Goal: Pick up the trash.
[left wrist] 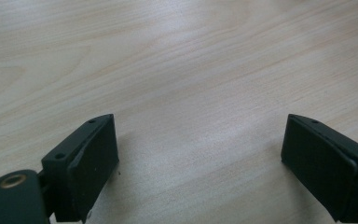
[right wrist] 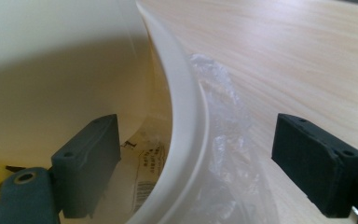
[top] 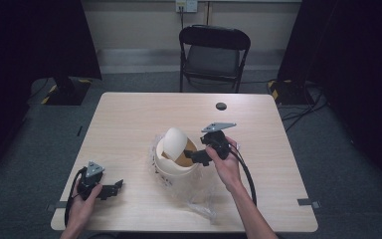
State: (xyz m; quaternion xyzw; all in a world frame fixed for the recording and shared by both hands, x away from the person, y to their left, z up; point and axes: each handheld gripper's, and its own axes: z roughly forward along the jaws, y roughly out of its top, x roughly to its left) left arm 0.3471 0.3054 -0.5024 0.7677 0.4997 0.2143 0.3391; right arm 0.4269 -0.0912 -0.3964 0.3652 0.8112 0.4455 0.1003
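The cream tub (top: 176, 167) is positioned near the middle of the table (top: 129, 124), slightly toward the person's side, and is partly wrapped in a clear plastic bag (top: 199, 201) that trails toward the near edge. A rounded cream lid (top: 175, 142) is seen tilted up over the tub's far-left part, with brown contents visible beneath it.

The right gripper (top: 195, 157) is held at the tub's right side, pointing left toward it. In the right gripper view, the jaws are spread wide and the tub rim (right wrist: 186, 135) runs up between them: 1 jaw is placed inside the tub, above a printed label (right wrist: 147, 177), and the other is placed outside, over the crumpled bag (right wrist: 233, 154). No contact between either jaw and the rim can be confirmed; nothing is clamped.

The left gripper (top: 113, 188) is rested low near the table's left front corner, well apart from the tub, with its jaws apart over bare wood (left wrist: 191, 93) and nothing between them.

The deciding relation is judged to be the following: the rim lies directly between the right jaws, and its wall runs roughly along the gripper's line of sight, so a plain closing of the jaws would be expected to pinch the wall. The right gripper is by far the nearer of the 2. A risk is noted that bag film is caught with the rim
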